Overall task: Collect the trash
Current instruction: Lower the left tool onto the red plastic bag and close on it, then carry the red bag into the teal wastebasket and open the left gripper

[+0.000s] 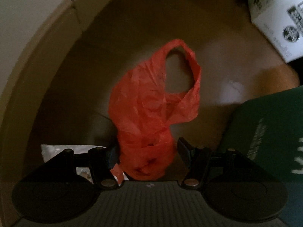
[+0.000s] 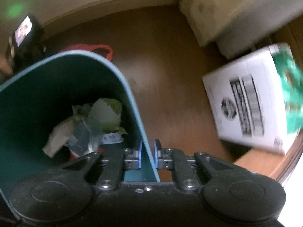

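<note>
A crumpled red plastic bag (image 1: 151,102) lies on the brown floor, its handle loop pointing away from me. My left gripper (image 1: 148,153) hangs over the bag's near end with its jaws open. The bag lies between them, against the left finger (image 1: 113,157) and clear of the right one. My right gripper (image 2: 148,156) is shut on the thin wall of a teal trash bin (image 2: 121,83). Crumpled paper and plastic wrappers (image 2: 90,124) lie in the bin's bottom. The bin's dark green side (image 1: 265,132) stands just right of the bag.
A white printed carton (image 2: 246,102) lies on the floor to the right, beyond it a beige padded stool (image 2: 236,9). A crumpled white scrap (image 1: 231,92) lies between bag and bin. A pale baseboard (image 1: 37,56) curves along the left.
</note>
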The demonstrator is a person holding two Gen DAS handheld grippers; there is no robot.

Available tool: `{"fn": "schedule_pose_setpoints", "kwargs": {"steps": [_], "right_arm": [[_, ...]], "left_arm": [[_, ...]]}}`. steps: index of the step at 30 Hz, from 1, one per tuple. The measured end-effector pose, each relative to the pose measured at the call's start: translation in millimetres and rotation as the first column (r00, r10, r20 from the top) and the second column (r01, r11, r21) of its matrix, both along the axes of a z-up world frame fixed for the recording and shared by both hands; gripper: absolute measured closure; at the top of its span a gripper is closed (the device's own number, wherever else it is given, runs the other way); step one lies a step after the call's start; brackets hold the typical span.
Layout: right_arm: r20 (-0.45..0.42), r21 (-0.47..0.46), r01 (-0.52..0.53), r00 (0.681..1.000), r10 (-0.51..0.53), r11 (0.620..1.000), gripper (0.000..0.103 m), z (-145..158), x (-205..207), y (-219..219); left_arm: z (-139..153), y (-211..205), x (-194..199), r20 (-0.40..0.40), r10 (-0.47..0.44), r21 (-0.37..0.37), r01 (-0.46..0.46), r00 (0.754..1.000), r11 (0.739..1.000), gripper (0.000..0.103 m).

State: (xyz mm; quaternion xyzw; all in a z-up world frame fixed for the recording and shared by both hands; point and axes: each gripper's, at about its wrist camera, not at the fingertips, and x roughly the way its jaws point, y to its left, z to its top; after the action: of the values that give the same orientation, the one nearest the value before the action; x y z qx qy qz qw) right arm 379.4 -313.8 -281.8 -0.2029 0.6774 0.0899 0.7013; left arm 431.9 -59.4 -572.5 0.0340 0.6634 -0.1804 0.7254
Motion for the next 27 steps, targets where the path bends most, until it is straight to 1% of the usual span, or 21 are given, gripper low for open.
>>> {"fn": "schedule_pose_setpoints", "kwargs": {"steps": [1,3,5,7,10,11,13,16,17,19,21,23,24,25,26,27], "right_arm": [[-0.007,0.0,0.05,0.999,-0.05,0.999,0.095,2,0,-5],[0.0,0.009,0.14,0.99,-0.14,0.99,0.095,8,-1,-15],[0.007,0.034,0.241,0.97,-0.241,0.97,0.095,15,-4,-24],[0.03,0.031,0.299,0.954,-0.3,0.954,0.094,20,-9,-27],[0.04,0.061,0.442,0.895,-0.445,0.895,0.091,29,-18,-33],[0.041,0.07,0.475,0.877,-0.479,0.877,0.091,31,-21,-32],[0.04,0.084,0.53,0.844,-0.534,0.844,0.091,36,-30,-30],[0.032,0.108,0.618,0.781,-0.624,0.779,0.091,42,-46,-28],[0.041,0.122,0.64,0.76,-0.648,0.758,0.091,45,-52,-27],[0.065,0.144,0.661,0.736,-0.673,0.737,0.093,50,-58,-22],[0.08,0.155,0.67,0.724,-0.685,0.726,0.094,54,-61,-16],[0.068,0.163,0.725,0.669,-0.741,0.669,0.094,51,-63,-17],[0.068,0.158,0.739,0.654,-0.754,0.655,0.094,50,-64,-16],[0.07,0.161,0.76,0.628,-0.775,0.63,0.094,48,-66,-16],[0.061,0.172,0.788,0.591,-0.805,0.591,0.094,48,-67,-17],[0.056,0.175,0.797,0.578,-0.814,0.578,0.094,48,-67,-17]], "left_arm": [[-4,-5,1,-0.013,-0.011,0.011,0.011,1.0,1.0,0.039],[-6,-11,3,-0.01,-0.011,0.028,0.011,1.0,1.0,0.04],[-4,-16,5,-0.011,-0.006,0.034,0.007,1.0,0.999,0.044],[1,-20,5,-0.006,-0.005,0.059,0.006,1.0,0.998,0.046],[14,-25,5,0.004,-0.005,0.1,0.005,1.0,0.995,0.048],[22,-26,5,0.006,-0.001,0.117,0.0,1.0,0.993,0.048],[38,-25,6,0.004,0.01,0.117,-0.01,1.0,0.993,0.048],[72,-23,9,0.018,0.023,0.141,-0.025,1.0,0.99,0.048],[90,-19,9,0.028,0.035,0.131,-0.039,0.999,0.991,0.048],[126,-11,9,0.05,0.057,0.117,-0.063,0.997,0.991,0.048],[161,-3,6,0.078,0.072,0.114,-0.08,0.994,0.99,0.048],[199,4,0,0.096,0.089,0.088,-0.098,0.991,0.991,0.048],[220,8,-5,0.112,0.092,0.084,-0.101,0.99,0.991,0.048],[236,10,-9,0.122,0.088,0.083,-0.098,0.989,0.992,0.048],[256,11,-14,0.135,0.084,0.076,-0.095,0.987,0.993,0.048],[273,12,-19,0.148,0.081,0.071,-0.092,0.986,0.993,0.048]]}}
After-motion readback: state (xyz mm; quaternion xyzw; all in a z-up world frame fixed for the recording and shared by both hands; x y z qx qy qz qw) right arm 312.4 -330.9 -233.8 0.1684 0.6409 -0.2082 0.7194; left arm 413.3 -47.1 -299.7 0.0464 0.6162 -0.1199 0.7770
